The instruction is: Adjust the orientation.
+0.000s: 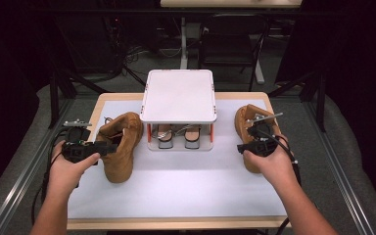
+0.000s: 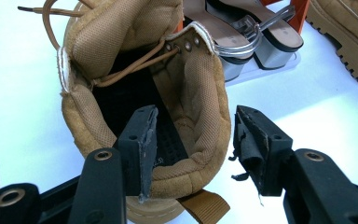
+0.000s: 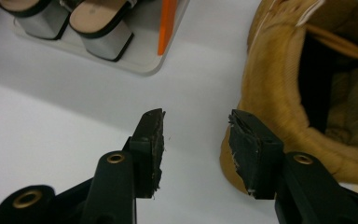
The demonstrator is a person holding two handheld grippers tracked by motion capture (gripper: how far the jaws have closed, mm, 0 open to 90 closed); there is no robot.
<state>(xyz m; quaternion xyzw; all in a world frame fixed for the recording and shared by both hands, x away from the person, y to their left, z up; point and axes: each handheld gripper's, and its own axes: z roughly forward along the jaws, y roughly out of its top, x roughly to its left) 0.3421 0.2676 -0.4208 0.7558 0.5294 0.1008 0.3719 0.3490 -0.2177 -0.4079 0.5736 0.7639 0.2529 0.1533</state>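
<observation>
Two tan lace-up boots stand on the white mat. The left boot [image 1: 120,147] [image 2: 200,93] is upright with its mouth facing my left gripper [image 1: 108,147] [image 2: 193,126]. That gripper is open: one jaw reaches inside the boot's mouth, the other stands just outside the padded heel collar, which sits between them with a small gap. The right boot [image 1: 247,117] [image 3: 279,93] stands at the mat's right side. My right gripper [image 1: 245,147] [image 3: 196,123] hovers open beside its heel, with only white mat between the jaws.
A white two-tier shoe rack [image 1: 178,95] stands at the back middle, with a pair of silver block-heeled sandals [image 1: 176,137] [image 2: 242,37] [image 3: 98,28] on its lower level. The white mat [image 1: 186,186] covers a wooden table [image 1: 176,224].
</observation>
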